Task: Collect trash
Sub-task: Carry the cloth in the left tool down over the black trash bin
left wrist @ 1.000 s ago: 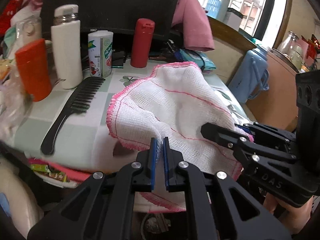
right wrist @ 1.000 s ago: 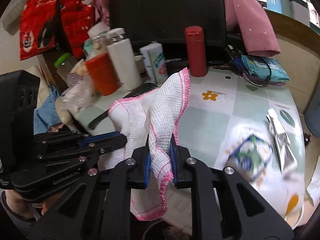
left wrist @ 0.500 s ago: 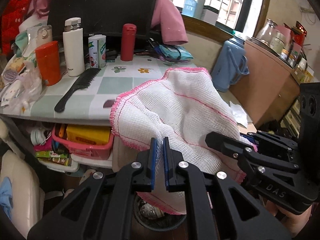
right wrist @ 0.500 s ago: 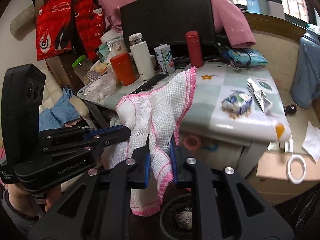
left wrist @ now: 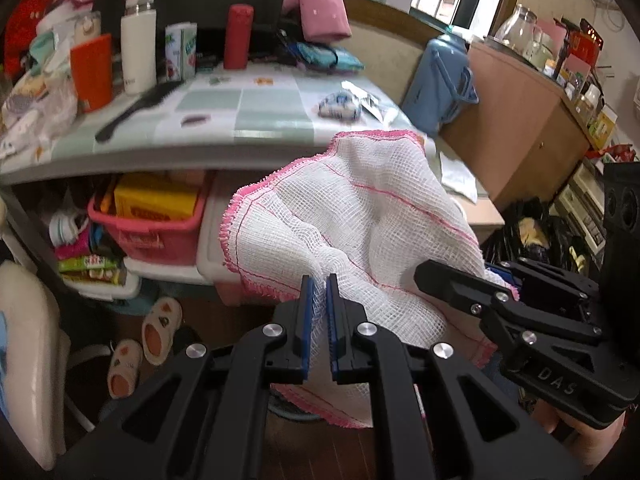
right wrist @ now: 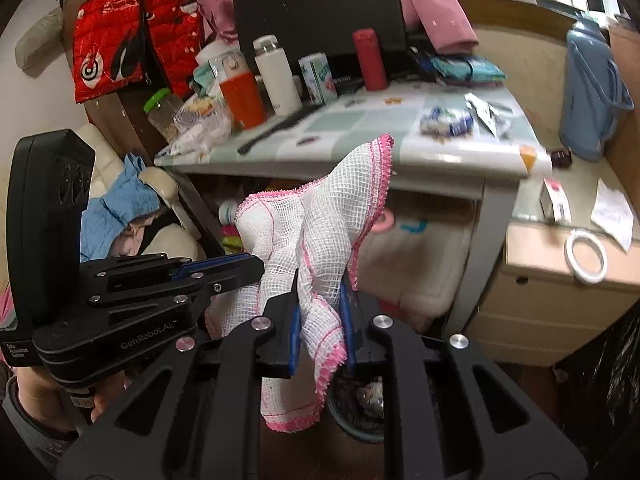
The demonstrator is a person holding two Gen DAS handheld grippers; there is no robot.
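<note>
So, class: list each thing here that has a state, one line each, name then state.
left claw: shut on the cloth
right claw: shut on the cloth
cloth: held up, off the table
red bottle: upright, capped
white flask: upright, lid on
comb: lying flat

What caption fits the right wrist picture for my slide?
Both grippers, right gripper and left gripper, pinch a pink-edged white cloth above a bin.

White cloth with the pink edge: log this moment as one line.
phase: carrying | left gripper: shut on cloth | right gripper: shut on cloth | cloth: held clear of table, above bin
</note>
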